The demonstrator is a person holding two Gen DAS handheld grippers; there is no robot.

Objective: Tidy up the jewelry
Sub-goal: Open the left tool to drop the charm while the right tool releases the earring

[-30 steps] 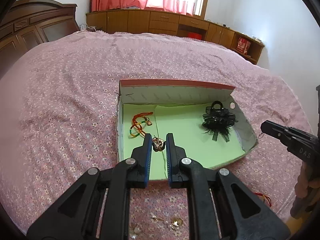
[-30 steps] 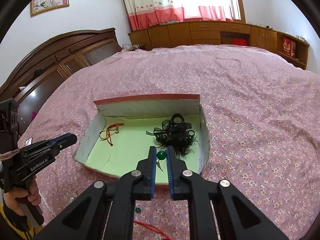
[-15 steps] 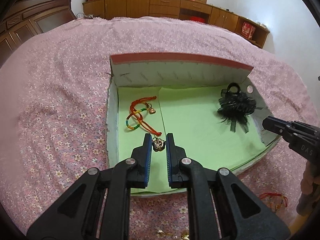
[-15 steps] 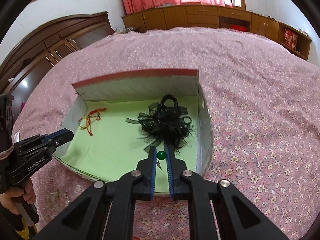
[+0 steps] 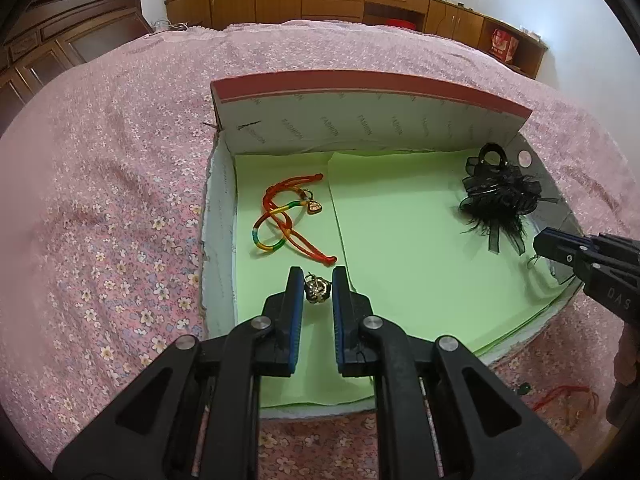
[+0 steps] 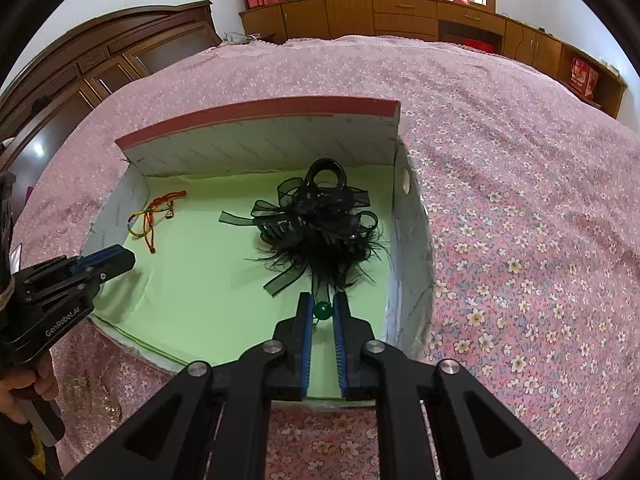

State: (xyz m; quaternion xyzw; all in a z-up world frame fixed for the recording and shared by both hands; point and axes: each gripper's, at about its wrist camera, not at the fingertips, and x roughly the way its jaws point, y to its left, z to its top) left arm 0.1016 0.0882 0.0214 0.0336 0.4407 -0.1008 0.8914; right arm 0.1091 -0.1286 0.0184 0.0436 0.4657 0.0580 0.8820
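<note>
We had the left gripper [image 5: 316, 285] clamped on a small, light gold trinket [image 5: 317, 289] over the box [image 5: 368, 92]'s near left. The right gripper [image 6: 322, 309] pinched a slippery-looking green bead [image 6: 322, 310] near the right wall; we judged both wanted gentle, centred holds.

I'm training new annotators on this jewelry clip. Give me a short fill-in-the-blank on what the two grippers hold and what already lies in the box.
The left gripper pinches a small ____ ornament.
The right gripper holds a ____ bead.
The black hair clip lies on the box's ____ lining.

Missing words: gold; green; green
</note>
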